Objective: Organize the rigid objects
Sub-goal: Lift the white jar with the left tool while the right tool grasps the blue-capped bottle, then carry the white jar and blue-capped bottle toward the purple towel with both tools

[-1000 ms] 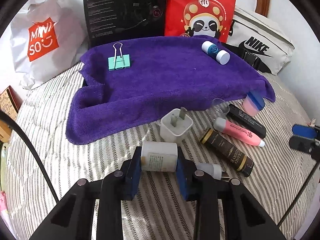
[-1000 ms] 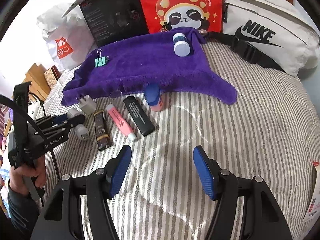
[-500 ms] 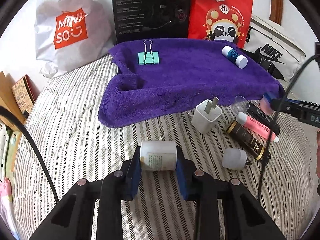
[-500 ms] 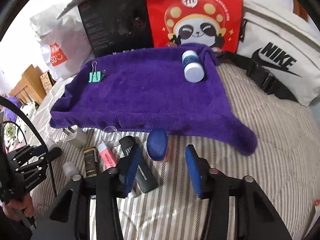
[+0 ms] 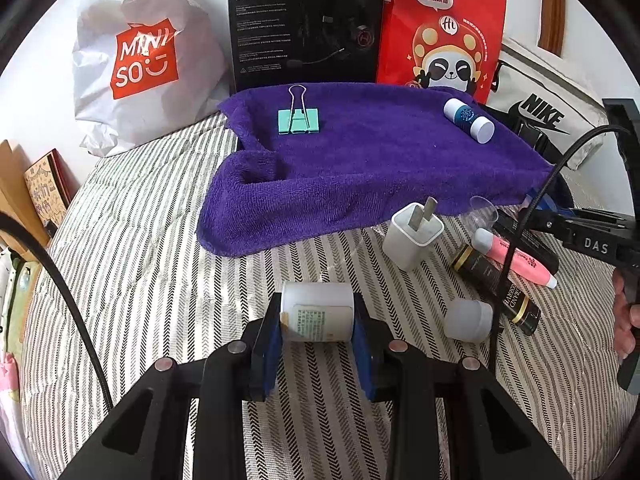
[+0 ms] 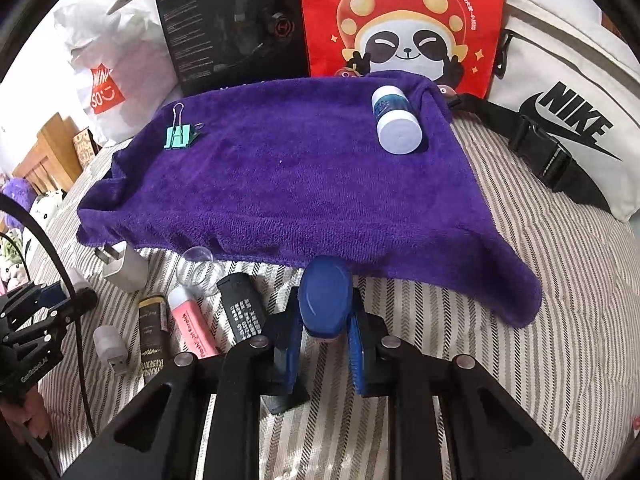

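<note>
My left gripper (image 5: 318,322) is shut on a white labelled bottle (image 5: 316,304), held sideways just above the striped bed. My right gripper (image 6: 326,314) has its jaws closing tight on a blue-capped bottle (image 6: 326,300) at the near edge of the purple towel (image 6: 300,184), and both blue pads press on the cap. On the towel lie a teal binder clip (image 5: 298,120) and a white-and-blue bottle (image 5: 468,120). A white charger (image 5: 414,236), a pink tube (image 5: 512,256), a black-and-gold tube (image 5: 496,284) and a small white cap piece (image 5: 468,320) lie in front of the towel.
Behind the towel stand a Miniso bag (image 5: 144,60), a black headset box (image 5: 304,20), a red panda bag (image 5: 444,28) and a white Nike pouch (image 6: 568,120). A black keypad device (image 6: 242,308) and a clear cup (image 6: 198,268) lie beside the pink tube.
My right gripper moved forward and down to the towel's edge and closed from wide open onto the blue-capped bottle. The left gripper shifted left with the white bottle, then held still.
</note>
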Tool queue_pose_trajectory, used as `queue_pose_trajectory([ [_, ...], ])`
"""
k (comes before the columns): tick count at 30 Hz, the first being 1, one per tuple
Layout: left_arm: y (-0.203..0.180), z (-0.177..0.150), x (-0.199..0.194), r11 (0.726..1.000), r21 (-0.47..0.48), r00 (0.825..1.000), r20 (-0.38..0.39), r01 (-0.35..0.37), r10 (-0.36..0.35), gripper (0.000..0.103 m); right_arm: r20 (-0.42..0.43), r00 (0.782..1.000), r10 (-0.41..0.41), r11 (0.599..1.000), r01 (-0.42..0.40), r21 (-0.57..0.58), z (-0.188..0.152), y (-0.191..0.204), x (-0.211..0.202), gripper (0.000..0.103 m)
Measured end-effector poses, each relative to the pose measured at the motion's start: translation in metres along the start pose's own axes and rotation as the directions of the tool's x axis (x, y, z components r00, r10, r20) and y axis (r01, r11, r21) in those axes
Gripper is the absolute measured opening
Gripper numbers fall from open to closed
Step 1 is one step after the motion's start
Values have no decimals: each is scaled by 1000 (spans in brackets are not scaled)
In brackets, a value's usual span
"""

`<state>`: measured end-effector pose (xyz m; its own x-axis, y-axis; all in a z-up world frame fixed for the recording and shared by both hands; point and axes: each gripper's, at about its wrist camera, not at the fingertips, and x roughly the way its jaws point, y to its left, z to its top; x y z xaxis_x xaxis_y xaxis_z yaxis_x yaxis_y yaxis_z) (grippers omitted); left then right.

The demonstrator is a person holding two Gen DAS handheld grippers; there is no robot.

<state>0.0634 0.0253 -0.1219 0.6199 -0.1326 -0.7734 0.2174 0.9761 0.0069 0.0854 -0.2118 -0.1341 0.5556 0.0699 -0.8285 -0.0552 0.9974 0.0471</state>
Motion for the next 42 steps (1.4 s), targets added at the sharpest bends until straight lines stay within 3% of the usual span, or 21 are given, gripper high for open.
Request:
queue_pose_trajectory([
  [8,-1,-1,0,1000,5,1000,1,-8,8,30,51,997,-55,996,58,-62,-6,9,0,20],
  [28,2,-1,-1,1000,-22,1000,2,6,-6,29,47,999,-15,999,18,-50,-4,5,-2,20],
  [42,11,1,-15,994,-96,998,5,57,-57,29,52,998,26,999,-24,-25,-15,-8,-40,20],
])
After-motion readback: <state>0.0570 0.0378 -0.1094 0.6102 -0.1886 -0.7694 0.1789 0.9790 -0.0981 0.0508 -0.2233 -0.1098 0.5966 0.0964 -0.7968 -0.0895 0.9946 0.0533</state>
